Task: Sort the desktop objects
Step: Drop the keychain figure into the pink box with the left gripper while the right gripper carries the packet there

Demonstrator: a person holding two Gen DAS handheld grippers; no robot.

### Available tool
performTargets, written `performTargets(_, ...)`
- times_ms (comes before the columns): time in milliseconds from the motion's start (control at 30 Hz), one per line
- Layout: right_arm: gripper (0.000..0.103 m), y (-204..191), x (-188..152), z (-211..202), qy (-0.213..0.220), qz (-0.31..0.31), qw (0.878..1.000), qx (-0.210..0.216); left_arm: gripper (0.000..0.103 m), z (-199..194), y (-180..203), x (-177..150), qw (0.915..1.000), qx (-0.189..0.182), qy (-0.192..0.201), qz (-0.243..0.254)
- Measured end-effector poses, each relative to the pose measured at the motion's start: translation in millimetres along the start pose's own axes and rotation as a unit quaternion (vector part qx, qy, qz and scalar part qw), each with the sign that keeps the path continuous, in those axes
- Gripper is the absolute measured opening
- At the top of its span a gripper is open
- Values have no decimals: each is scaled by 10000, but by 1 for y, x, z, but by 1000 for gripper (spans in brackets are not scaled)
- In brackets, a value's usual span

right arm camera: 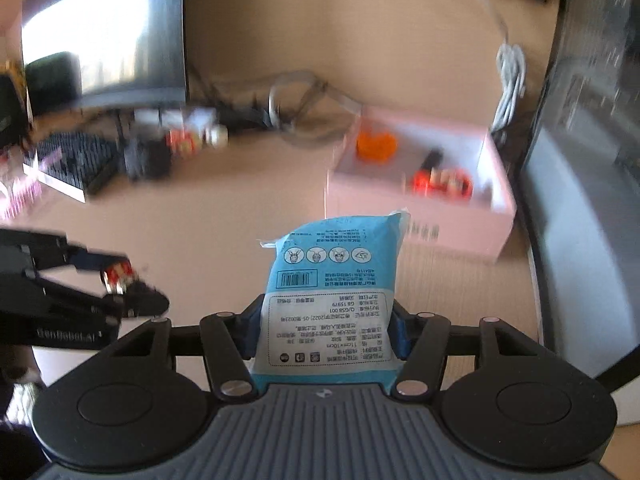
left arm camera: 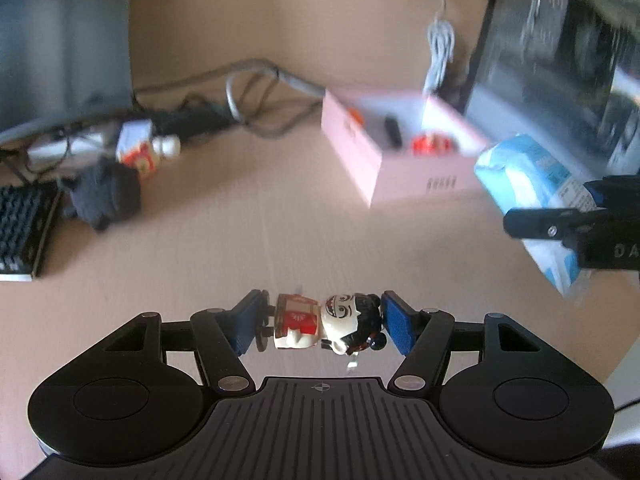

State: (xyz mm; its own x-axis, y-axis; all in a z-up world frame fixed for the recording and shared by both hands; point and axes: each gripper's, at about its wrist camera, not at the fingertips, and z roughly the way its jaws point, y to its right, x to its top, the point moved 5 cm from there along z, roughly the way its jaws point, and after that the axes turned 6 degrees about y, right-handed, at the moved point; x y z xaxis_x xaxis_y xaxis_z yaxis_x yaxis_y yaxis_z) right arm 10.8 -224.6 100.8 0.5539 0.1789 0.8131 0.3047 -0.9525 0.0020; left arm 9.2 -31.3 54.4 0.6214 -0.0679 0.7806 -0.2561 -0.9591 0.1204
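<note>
My left gripper (left arm camera: 322,322) is shut on a small toy figure (left arm camera: 328,322) with a white face, black hair and red-and-white body, held sideways above the desk. It also shows in the right wrist view (right arm camera: 120,276) at the left. My right gripper (right arm camera: 326,328) is shut on a blue and white packet (right arm camera: 332,292), held above the desk; it shows at the right of the left wrist view (left arm camera: 532,188). An open pink box (left arm camera: 400,176) (right arm camera: 460,228) sits ahead with red and orange items and a black item inside.
A keyboard (left arm camera: 20,232), a dark cloth bundle (left arm camera: 106,194), a second toy figure (left arm camera: 146,150) and tangled cables (left arm camera: 248,92) lie at the left and back. A monitor (left arm camera: 60,40) stands at back left. A dark screen (left arm camera: 560,60) stands at right, with a white cable (left arm camera: 440,40) hanging.
</note>
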Motion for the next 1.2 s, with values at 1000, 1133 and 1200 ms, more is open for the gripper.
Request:
performTargets(1000, 59, 74, 33, -55, 782, 445, 9909, -1000, 100, 100, 52, 187, 9886, -759, 1285, -177)
performTargets(1133, 59, 89, 43, -22, 676, 759, 9928, -638, 101, 88, 23, 141, 9964, -317, 740, -277)
performTargets(1200, 59, 94, 56, 3, 653, 963, 9923, -418, 101, 77, 7, 113, 9976, -161, 468, -482)
